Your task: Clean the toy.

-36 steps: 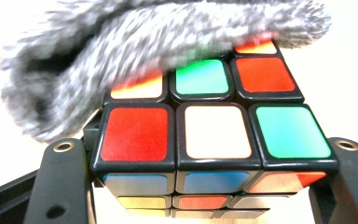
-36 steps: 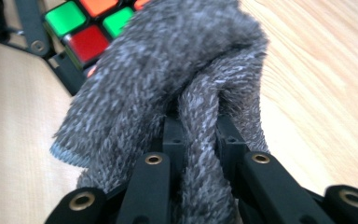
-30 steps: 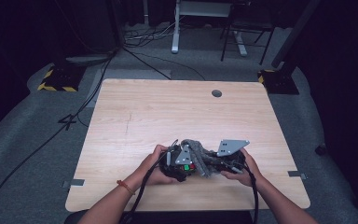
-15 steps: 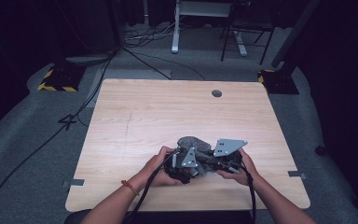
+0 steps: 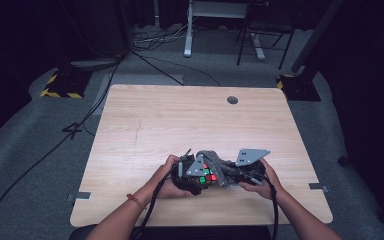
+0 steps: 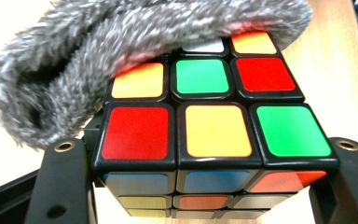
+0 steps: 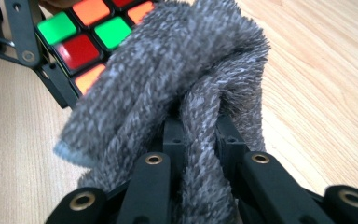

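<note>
The work surface is a light wooden table (image 5: 145, 125) with a round cable port (image 5: 232, 100) near its far edge, set on grey carpet in a dark room; cables and chair legs lie beyond it. At the near edge, the left gripper (image 6: 205, 186) is clamped on a puzzle cube (image 6: 205, 126), one jaw on each side of it. The right gripper (image 7: 200, 154) is clenched on a grey fuzzy cloth (image 7: 168, 79), which drapes forward from its jaws over the cube's far top rows. The cloth hides those tiles. The cube's underside is cut off in the left gripper view, and the right gripper's fingertips are buried in the cloth.
</note>
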`<move>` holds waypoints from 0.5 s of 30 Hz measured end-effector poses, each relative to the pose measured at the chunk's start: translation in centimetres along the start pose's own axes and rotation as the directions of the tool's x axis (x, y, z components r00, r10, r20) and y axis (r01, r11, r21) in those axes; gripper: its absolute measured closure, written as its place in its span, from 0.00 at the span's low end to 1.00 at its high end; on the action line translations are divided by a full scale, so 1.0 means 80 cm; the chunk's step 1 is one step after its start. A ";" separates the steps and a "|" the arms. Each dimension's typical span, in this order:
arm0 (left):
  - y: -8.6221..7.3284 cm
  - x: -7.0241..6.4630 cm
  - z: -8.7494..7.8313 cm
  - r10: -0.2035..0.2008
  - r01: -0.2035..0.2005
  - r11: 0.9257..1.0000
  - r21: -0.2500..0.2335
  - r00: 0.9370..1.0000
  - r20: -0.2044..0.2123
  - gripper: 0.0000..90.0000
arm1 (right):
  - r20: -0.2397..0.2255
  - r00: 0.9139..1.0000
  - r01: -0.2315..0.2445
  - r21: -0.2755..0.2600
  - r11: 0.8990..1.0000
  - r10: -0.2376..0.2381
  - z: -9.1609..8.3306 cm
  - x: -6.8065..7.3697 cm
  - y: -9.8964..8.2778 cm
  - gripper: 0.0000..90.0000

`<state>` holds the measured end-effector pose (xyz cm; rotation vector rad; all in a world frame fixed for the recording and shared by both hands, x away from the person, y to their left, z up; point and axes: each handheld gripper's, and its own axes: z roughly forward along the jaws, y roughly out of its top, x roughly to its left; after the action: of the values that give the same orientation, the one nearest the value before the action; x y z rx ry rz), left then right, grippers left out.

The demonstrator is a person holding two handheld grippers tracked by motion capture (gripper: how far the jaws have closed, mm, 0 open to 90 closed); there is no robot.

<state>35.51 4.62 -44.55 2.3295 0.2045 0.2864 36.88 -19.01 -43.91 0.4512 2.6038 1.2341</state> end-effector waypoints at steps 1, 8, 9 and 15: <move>0.000 0.000 -0.001 0.003 -0.003 1.000 -0.003 1.000 -0.005 0.37 | -0.004 1.000 -0.002 0.001 1.000 0.002 0.001 0.000 -0.001 0.87; -0.001 0.002 0.003 -0.003 0.003 1.000 -0.005 1.000 -0.007 0.36 | -0.060 0.998 -0.024 -0.059 0.998 0.021 0.002 0.001 -0.003 0.87; -0.001 0.002 0.004 -0.001 0.001 1.000 0.001 1.000 -0.016 0.36 | -0.058 0.998 -0.021 -0.067 0.998 0.017 0.001 0.001 -0.002 0.87; -0.002 0.002 0.006 0.003 -0.003 1.000 0.010 1.000 -0.018 0.37 | -0.062 0.998 -0.012 -0.107 0.994 0.006 -0.006 0.007 0.006 0.87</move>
<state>35.79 4.44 -44.96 2.3378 0.2116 0.3084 36.30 -18.85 -43.27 0.4115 2.5721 1.4035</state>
